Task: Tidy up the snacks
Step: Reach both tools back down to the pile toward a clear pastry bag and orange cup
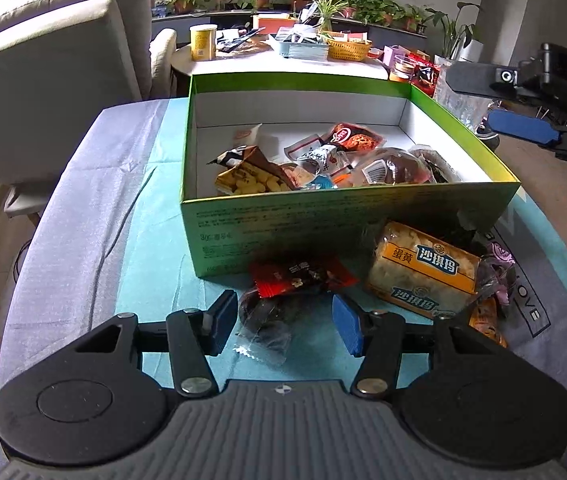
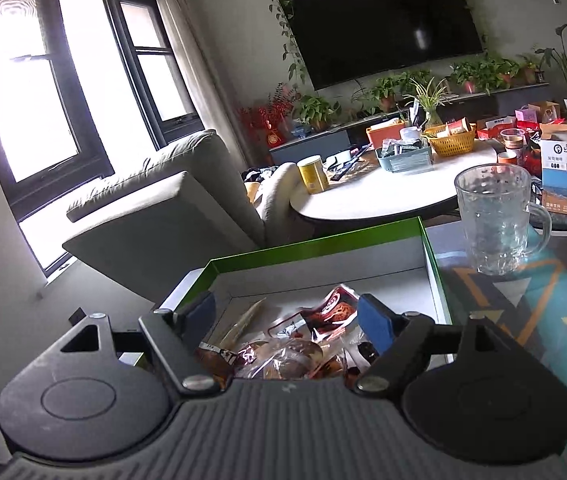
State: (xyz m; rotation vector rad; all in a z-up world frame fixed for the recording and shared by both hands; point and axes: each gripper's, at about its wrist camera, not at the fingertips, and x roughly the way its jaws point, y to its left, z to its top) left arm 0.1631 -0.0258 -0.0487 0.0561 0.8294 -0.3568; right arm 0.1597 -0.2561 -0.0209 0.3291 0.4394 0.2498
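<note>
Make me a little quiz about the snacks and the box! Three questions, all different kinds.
1. True or false: the green box already has snacks in it.
2. Which snack lies between the fingers of the left gripper? A) the yellow sachima pack B) the dark clear-wrapped snack C) the glass mug
3. Fill in: the right gripper hangs over the ____, its jaws open with nothing in them.

Key: 1 true; 2 B; 3 box
</note>
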